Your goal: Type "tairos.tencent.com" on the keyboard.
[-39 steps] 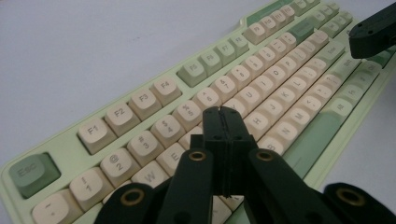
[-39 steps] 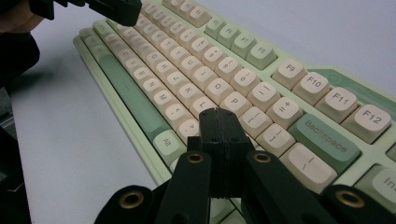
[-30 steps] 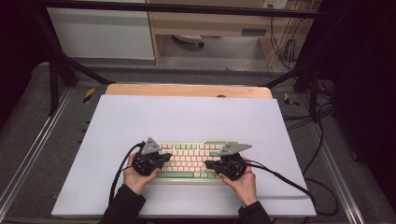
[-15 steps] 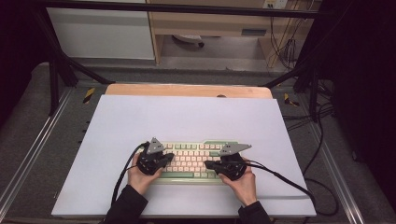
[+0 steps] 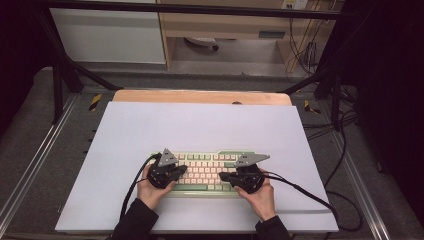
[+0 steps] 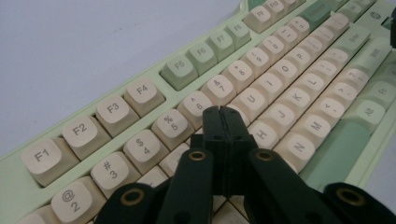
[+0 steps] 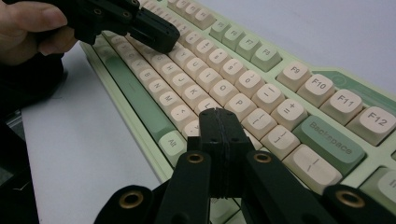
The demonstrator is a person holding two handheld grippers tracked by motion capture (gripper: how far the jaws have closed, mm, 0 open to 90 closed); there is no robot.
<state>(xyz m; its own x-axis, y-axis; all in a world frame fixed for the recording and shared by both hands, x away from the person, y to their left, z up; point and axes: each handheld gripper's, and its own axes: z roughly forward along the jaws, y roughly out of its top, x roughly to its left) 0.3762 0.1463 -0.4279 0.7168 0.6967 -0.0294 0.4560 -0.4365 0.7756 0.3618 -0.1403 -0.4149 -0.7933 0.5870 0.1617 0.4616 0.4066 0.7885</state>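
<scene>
Near the front edge of the white table top [image 5: 150,125], a pale green mechanical keyboard [image 5: 207,159] with cream keycaps lies square to the person, and both grippers hang over it. The left gripper [image 6: 220,111] has its jaws pressed together with nothing between them, and its joined tip sits low over the keys around the T and Y, just below the 6 key [image 6: 200,103]. The right gripper [image 7: 219,113] is likewise closed on nothing, its tip poised above the keys below the P key [image 7: 240,103], near the right Alt key [image 7: 172,142].

To my eye the work in hand is typing, with each closed tip used as a single blunt finger. From these angles I cannot tell whether either tip actually rests on a keycap. The next move calls for a short, straight press down on one chosen key, with the tip centred so that it does not catch a neighbour, since the caps stand close together.

Little stands in the way. The two grippers are apart, one over each half of the board. Cables trail from them across the table, the right one looping off toward the metal rail [image 5: 367,195], clear of the keys. A wooden board [image 5: 200,96] runs behind the white surface.
</scene>
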